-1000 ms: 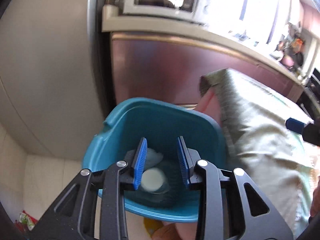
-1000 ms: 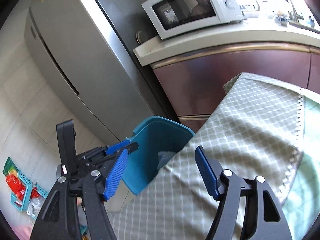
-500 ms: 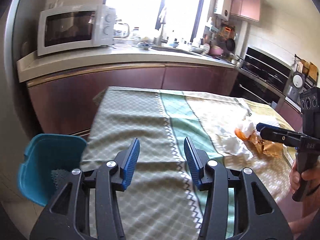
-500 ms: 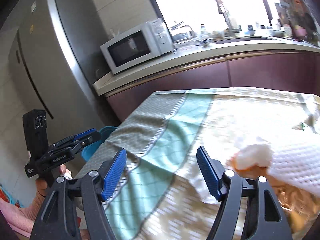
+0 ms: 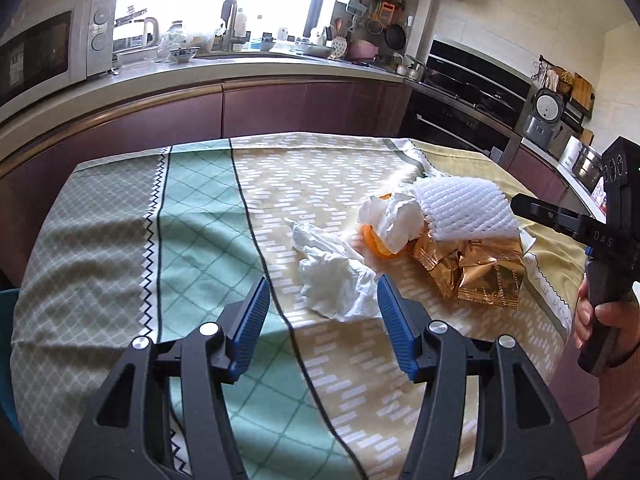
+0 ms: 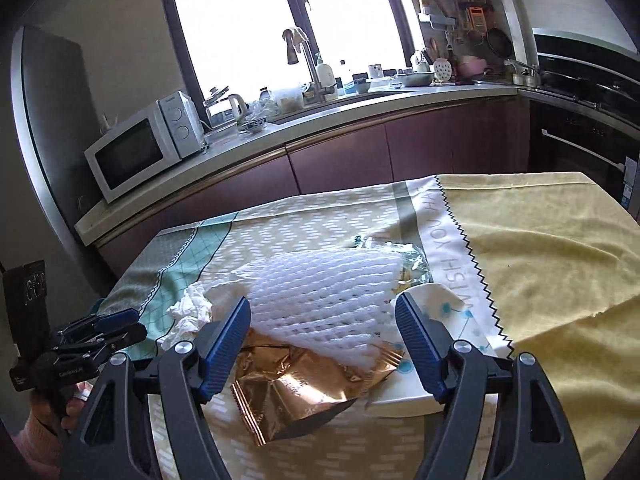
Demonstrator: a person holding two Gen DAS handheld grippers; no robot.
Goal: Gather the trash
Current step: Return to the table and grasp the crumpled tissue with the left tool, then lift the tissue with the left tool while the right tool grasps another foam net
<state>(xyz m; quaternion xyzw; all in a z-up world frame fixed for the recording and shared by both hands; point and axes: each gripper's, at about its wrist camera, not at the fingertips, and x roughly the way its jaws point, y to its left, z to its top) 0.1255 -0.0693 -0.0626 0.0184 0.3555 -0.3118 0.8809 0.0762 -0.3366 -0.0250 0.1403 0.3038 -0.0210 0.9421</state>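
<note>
It was a home kitchen: a microwave (image 6: 136, 152) and kettle (image 6: 224, 110) lined the counter (image 6: 360, 104) beside a sink faucet (image 6: 304, 60), built-in oven (image 5: 460, 120) and rice cooker (image 5: 546, 114).

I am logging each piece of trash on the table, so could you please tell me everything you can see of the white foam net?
The white foam net is a soft, flattened sleeve of open diamond mesh, apparently foam. It lies loosely on the tablecloth, draped partly over the gold foil wrappers and beside the crumpled white tissue. From the left wrist view it sits at the far end of the trash pile. The right gripper has its jaws open on either side of it; nothing grips it.
</note>
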